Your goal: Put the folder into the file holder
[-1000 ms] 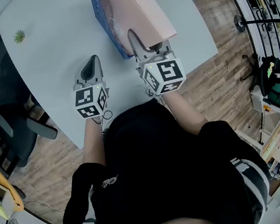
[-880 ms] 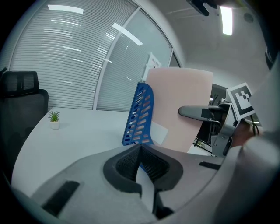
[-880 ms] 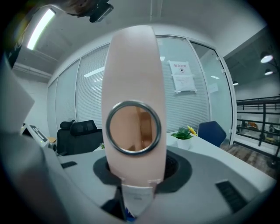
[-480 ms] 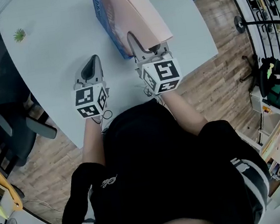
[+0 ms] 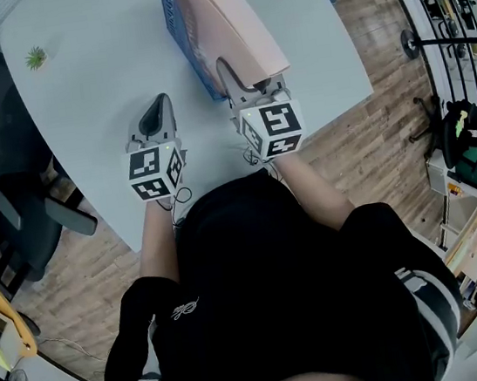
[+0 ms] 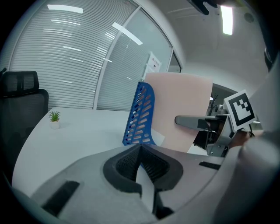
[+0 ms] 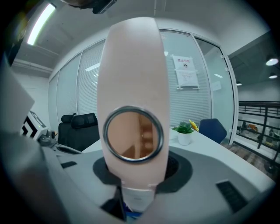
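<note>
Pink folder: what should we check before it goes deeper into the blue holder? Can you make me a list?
1. The right gripper has its fingers pressed on the pink folder: ok.
2. The blue file holder stands upright on the table: ok.
3. The folder is lined up beside the holder's blue wall: ok.
4. The folder's bottom edge rests fully inside the holder: cannot tell, as it is hidden.
5. The left gripper is shut, empty and apart from the holder: ok.
6. The small plant is far from the holder: ok.
</note>
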Demonstrator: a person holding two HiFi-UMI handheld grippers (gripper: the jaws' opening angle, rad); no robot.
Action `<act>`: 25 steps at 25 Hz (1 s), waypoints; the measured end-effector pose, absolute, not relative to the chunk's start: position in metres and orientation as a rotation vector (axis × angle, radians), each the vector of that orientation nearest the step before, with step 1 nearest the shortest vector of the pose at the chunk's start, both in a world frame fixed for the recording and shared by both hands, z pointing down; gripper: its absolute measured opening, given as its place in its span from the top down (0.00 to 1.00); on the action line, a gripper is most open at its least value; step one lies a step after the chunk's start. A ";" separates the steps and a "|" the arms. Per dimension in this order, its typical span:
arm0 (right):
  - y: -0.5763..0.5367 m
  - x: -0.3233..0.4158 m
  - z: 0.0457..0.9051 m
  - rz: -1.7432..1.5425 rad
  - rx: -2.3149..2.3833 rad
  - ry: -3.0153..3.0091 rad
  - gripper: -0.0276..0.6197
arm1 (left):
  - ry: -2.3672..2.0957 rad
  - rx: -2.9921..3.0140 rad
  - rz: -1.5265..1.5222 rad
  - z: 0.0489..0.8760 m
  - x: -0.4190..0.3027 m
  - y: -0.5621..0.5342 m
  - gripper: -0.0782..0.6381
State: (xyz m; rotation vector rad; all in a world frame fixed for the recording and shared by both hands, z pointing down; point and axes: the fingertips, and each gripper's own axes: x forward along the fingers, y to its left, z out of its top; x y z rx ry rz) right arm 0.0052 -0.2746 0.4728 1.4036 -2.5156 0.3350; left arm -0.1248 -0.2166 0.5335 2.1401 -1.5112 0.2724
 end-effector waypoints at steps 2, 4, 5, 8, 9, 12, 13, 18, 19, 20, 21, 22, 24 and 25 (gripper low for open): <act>-0.274 0.005 0.475 0.336 1.400 -2.512 0.72 | -1.512 2.142 0.273 0.533 -0.125 -0.217 0.88; -0.274 0.004 0.477 0.337 1.398 -2.509 0.72 | -1.513 2.142 0.273 0.534 -0.125 -0.216 0.88; -0.273 0.004 0.479 0.338 1.396 -2.506 0.72 | -1.513 2.141 0.273 0.534 -0.125 -0.216 0.88; -0.273 0.004 0.483 0.343 1.388 -2.498 0.72 | -1.515 2.138 0.273 0.534 -0.126 -0.216 0.88; -0.273 0.003 0.485 0.345 1.386 -2.495 0.72 | -1.517 2.137 0.272 0.534 -0.127 -0.216 0.88; -0.273 0.002 0.489 0.350 1.380 -2.487 0.72 | -1.523 2.133 0.273 0.534 -0.129 -0.216 0.88; -0.273 0.002 0.490 0.350 1.379 -2.485 0.72 | -1.526 2.131 0.274 0.534 -0.130 -0.216 0.88; -0.272 0.001 0.495 0.351 1.373 -2.475 0.71 | -1.532 2.124 0.273 0.536 -0.133 -0.214 0.88; -0.273 0.000 0.497 0.351 1.372 -2.473 0.71 | -1.533 2.123 0.273 0.536 -0.134 -0.214 0.88; -0.273 0.000 0.497 0.352 1.371 -2.471 0.71 | -1.534 2.121 0.272 0.536 -0.134 -0.214 0.88; -0.273 0.000 0.498 0.352 1.371 -2.470 0.71 | -1.535 2.120 0.271 0.536 -0.134 -0.214 0.88; -0.273 0.000 0.499 0.352 1.372 -2.469 0.71 | -1.536 2.119 0.270 0.536 -0.134 -0.214 0.88; -0.273 0.000 0.499 0.350 1.372 -2.467 0.71 | -1.538 2.117 0.269 0.536 -0.135 -0.214 0.88; -0.273 0.000 0.499 0.348 1.372 -2.466 0.71 | -1.539 2.116 0.268 0.536 -0.135 -0.213 0.88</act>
